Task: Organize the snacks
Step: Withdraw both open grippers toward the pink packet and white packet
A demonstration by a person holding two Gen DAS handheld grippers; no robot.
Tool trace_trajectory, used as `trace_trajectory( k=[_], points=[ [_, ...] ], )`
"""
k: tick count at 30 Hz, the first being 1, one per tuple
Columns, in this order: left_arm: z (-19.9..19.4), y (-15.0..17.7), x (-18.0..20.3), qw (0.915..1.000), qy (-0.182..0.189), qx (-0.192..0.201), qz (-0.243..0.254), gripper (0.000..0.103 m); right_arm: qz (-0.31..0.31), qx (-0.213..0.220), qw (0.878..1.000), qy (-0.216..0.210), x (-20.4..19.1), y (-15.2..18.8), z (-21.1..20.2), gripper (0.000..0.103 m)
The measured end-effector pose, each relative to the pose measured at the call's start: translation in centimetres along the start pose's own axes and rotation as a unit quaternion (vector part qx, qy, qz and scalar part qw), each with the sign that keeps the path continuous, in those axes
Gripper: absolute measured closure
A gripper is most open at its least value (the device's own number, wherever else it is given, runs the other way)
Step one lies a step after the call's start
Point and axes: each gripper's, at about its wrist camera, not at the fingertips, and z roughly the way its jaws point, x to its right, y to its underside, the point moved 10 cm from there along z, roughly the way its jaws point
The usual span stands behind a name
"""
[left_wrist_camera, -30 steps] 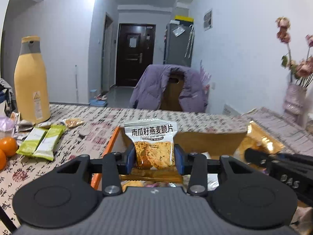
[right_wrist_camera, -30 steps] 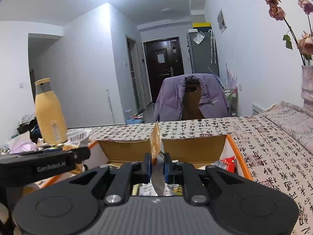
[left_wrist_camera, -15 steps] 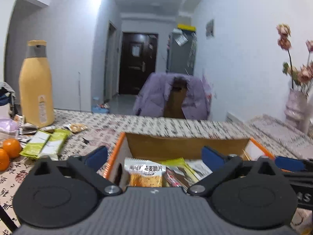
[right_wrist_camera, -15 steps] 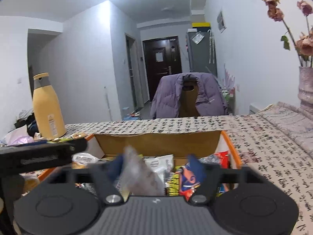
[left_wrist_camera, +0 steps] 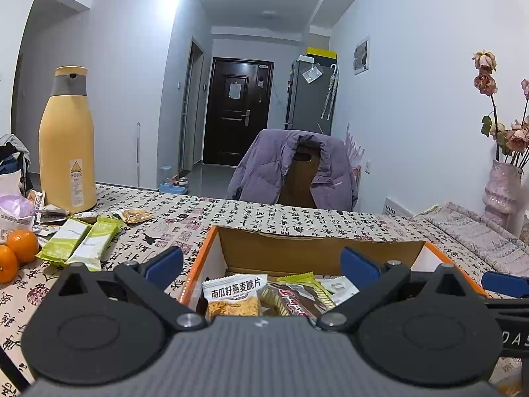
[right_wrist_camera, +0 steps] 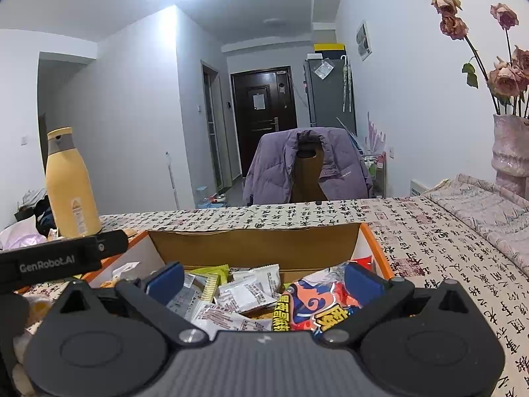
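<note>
An orange-rimmed cardboard box [left_wrist_camera: 317, 251] sits on the table and holds several snack packets. In the left wrist view my left gripper [left_wrist_camera: 261, 264] is open and empty above the box; the white-and-orange oat crisp packet [left_wrist_camera: 233, 297] lies in the box below it. In the right wrist view my right gripper [right_wrist_camera: 264, 276] is open and empty over the same box [right_wrist_camera: 254, 244], above silver packets [right_wrist_camera: 244, 294] and a red-blue packet [right_wrist_camera: 317, 301]. Two green snack bars [left_wrist_camera: 81, 243] and a small packet [left_wrist_camera: 134, 215] lie on the table left of the box.
A tall yellow bottle [left_wrist_camera: 67, 145] stands at the far left, with two oranges [left_wrist_camera: 16, 251] and loose wrappers near it. A chair with a purple jacket [left_wrist_camera: 294, 168] is behind the table. A vase of dried roses [right_wrist_camera: 510, 145] stands at the right.
Both grippers opened. The left let the oat crisp packet fall into the box; the right let go of its thin packet, which now lies among the snacks.
</note>
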Motion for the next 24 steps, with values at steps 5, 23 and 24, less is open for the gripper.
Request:
trace_trajectory(
  k=[5, 23, 24],
  points=[
    [-0.3, -0.5, 0.3, 1.0, -0.006, 0.004, -0.002, 0.0, -0.003, 0.009, 1.0, -0.002, 0.0, -0.4, -0.3, 0.0],
    [-7.0, 0.2, -1.7, 0.9998, 0.001, -0.005, 0.017, 0.0, -0.009, 0.002, 1.0, 0.004, -0.9, -0.6, -6.2, 0.0],
    [-7.4, 0.8, -2.0, 0.9997, 0.003, -0.01, 0.02, 0.0, -0.01, -0.001, 1.0, 0.003, -1.0, -0.2, -6.5, 0.0]
  ],
)
